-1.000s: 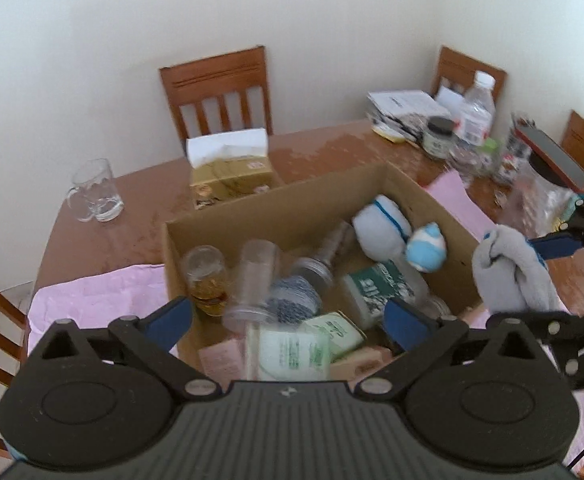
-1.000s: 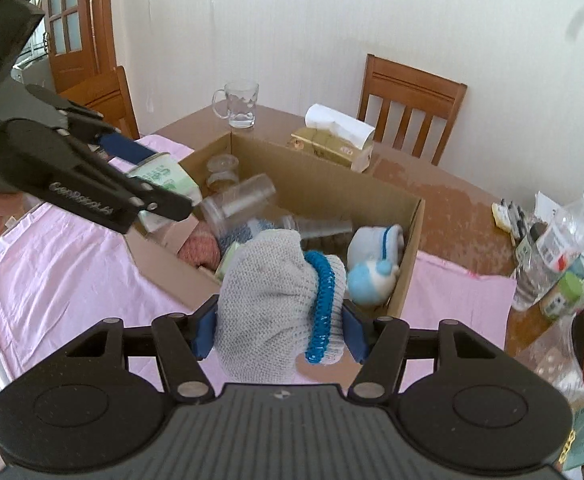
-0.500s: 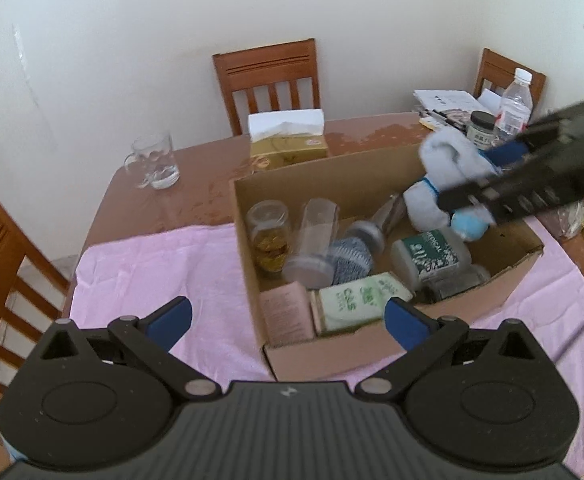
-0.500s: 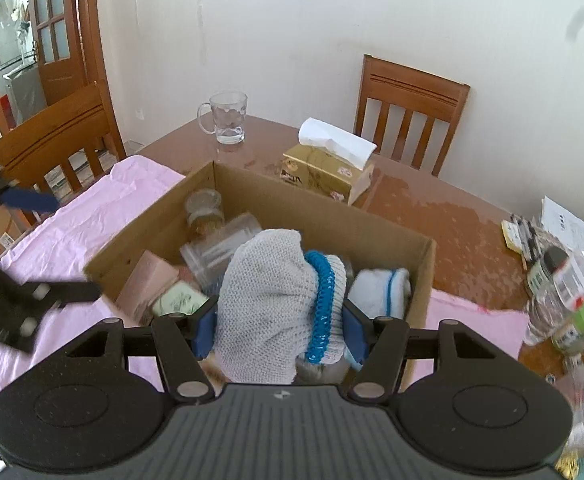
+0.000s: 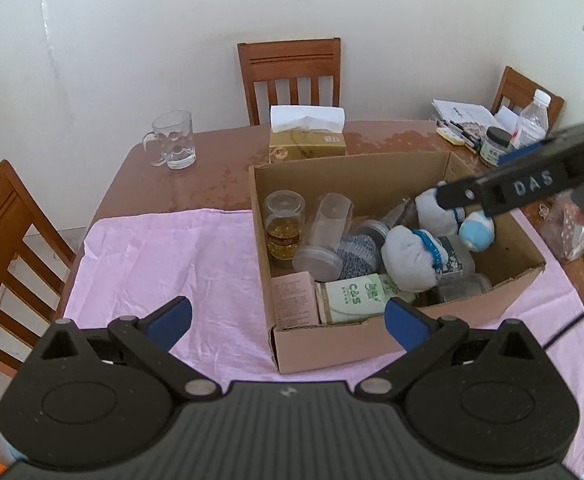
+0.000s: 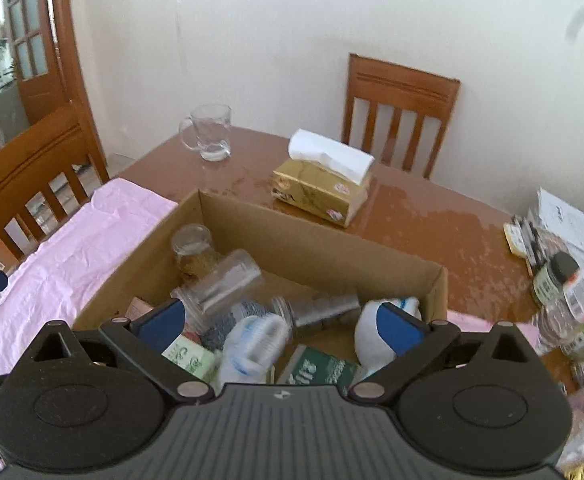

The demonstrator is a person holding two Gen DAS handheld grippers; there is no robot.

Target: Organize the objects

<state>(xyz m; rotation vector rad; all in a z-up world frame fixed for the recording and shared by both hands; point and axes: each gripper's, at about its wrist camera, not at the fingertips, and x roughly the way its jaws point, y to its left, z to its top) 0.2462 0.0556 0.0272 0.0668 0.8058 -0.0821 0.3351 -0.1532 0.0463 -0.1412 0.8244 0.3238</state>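
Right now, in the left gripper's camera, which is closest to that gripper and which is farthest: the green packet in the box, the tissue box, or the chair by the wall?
From the left gripper:
1. Green packet, in the cardboard box's near end, just ahead.
2. Tissue box, on the table behind the cardboard box.
3. Chair, beyond the table, against the wall.

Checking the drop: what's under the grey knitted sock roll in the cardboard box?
The grey knitted sock roll lies on a green-labelled jar and a pale green carton in the cardboard box; anything lower is hidden.
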